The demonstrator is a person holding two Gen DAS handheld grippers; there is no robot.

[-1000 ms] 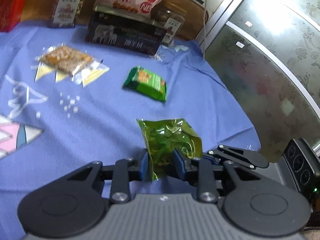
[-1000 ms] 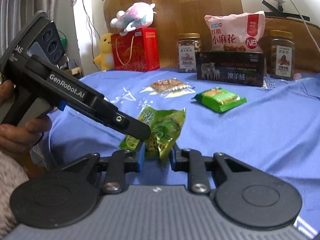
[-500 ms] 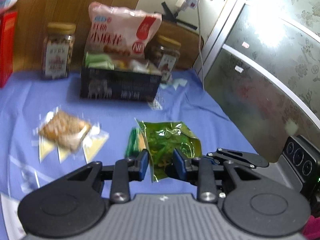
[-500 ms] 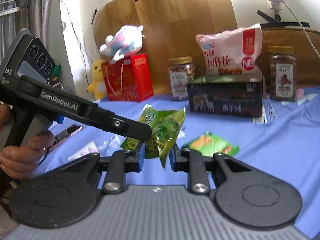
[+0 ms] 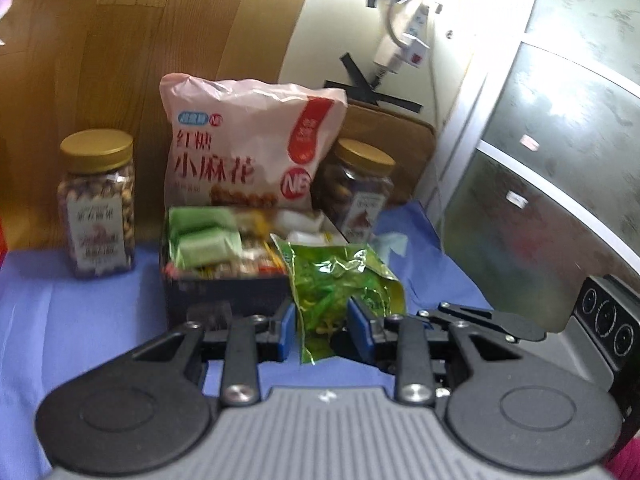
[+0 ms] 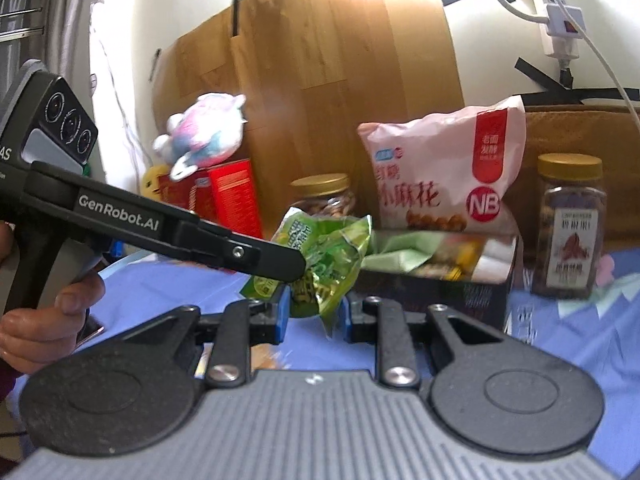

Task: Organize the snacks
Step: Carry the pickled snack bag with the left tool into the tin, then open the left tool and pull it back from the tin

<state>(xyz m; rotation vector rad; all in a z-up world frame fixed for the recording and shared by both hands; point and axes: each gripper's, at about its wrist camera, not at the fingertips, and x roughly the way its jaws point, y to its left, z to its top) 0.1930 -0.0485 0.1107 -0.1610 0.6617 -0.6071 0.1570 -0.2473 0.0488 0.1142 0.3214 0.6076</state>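
Note:
Both grippers are shut on one green snack packet (image 5: 340, 280), held in the air in front of a dark snack box (image 5: 224, 284). My left gripper (image 5: 322, 326) pinches the packet's lower edge. My right gripper (image 6: 314, 312) pinches the same packet (image 6: 328, 256) from the other side, and the left gripper's finger crosses its view from the left. The open box (image 6: 440, 300) holds several wrapped snacks, green and white ones among them. A pink snack bag (image 5: 248, 152) leans behind the box.
Two gold-lidded jars (image 5: 98, 204) (image 5: 358, 188) flank the box on the blue cloth (image 5: 80, 320). A red box (image 6: 228, 196) with a plush toy (image 6: 204, 132) on top stands at the far left. A glass door (image 5: 560, 160) lies to the right.
Both grippers lifted the green packet off the cloth and carried it forward to the box. The loose packets on the cloth have dropped out of view.

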